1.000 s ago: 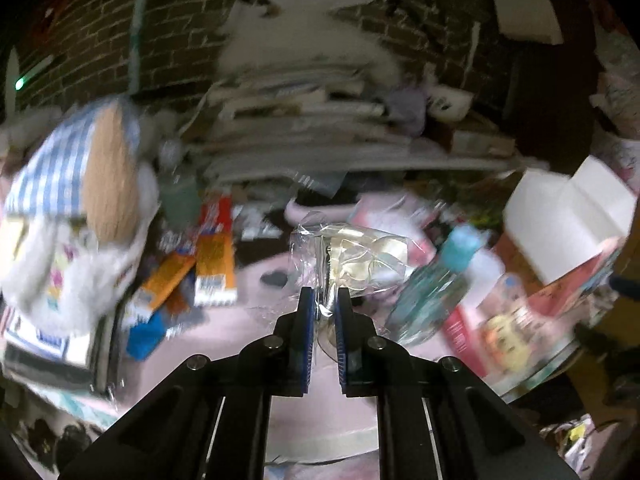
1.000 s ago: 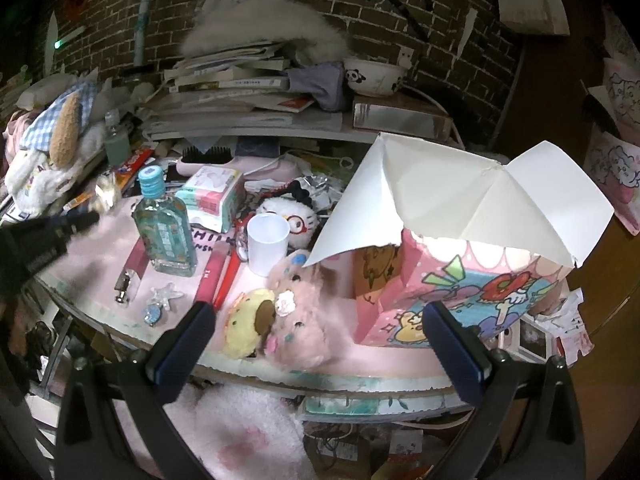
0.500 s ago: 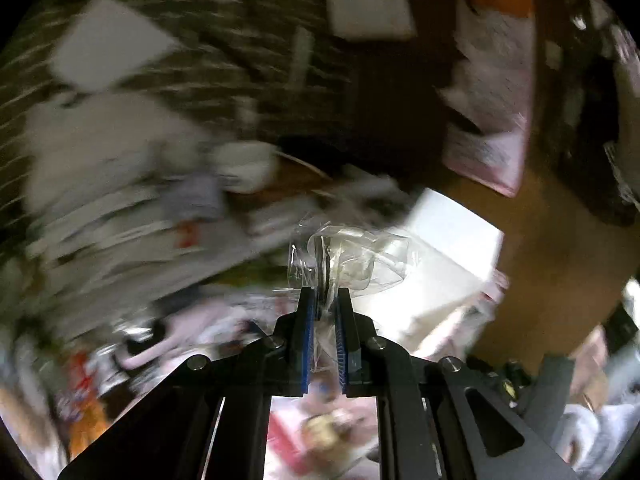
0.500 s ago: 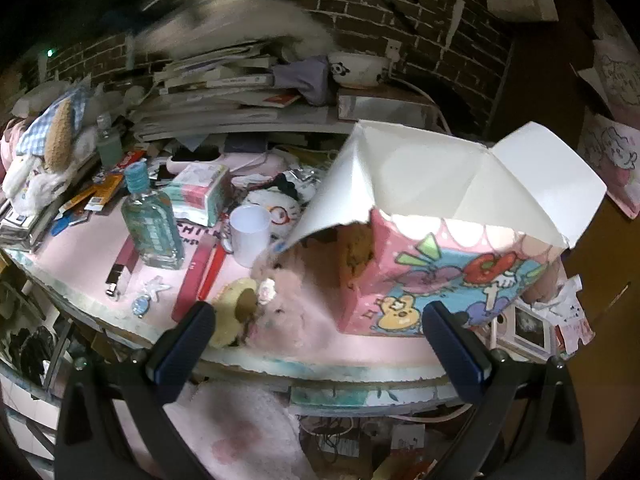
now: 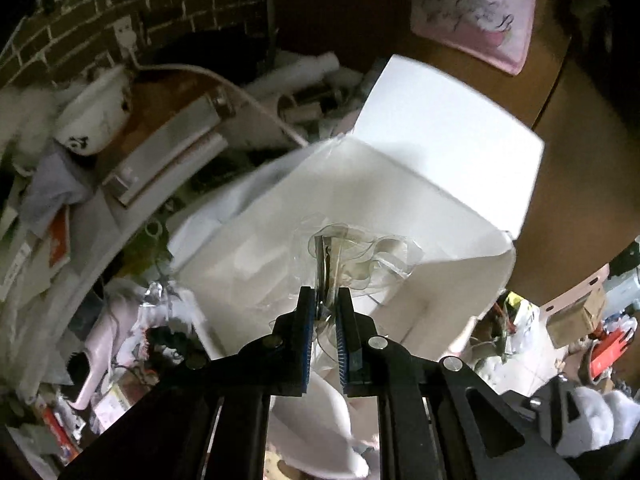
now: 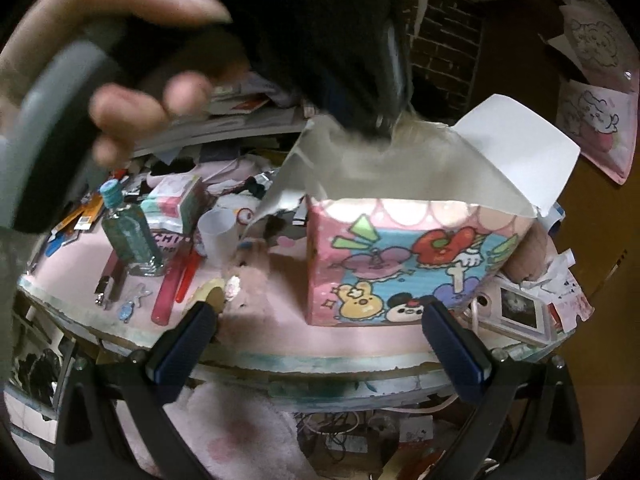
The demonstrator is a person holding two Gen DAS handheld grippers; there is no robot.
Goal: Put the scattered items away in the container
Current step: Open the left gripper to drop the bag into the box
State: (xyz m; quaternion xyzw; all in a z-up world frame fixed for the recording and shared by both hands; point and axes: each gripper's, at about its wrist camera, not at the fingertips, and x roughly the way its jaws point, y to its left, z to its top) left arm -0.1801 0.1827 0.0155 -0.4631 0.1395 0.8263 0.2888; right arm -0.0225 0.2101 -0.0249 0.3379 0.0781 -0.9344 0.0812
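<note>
The left gripper [image 5: 323, 312] is clamped on a crinkly clear plastic wrapper [image 5: 352, 256], held over the white flaps of the pink cartoon box [image 6: 404, 264] at twelve o'clock. Best lowered past the flaps before letting go. The right gripper [image 6: 316, 344] stands wide, empty, near the counter [image 6: 280, 344] edge.

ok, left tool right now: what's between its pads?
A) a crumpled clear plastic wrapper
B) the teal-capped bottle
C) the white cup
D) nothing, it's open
A: in the left wrist view the left tool is shut on a crumpled clear plastic wrapper, held over the white flaps of the cartoon-printed box.
</note>
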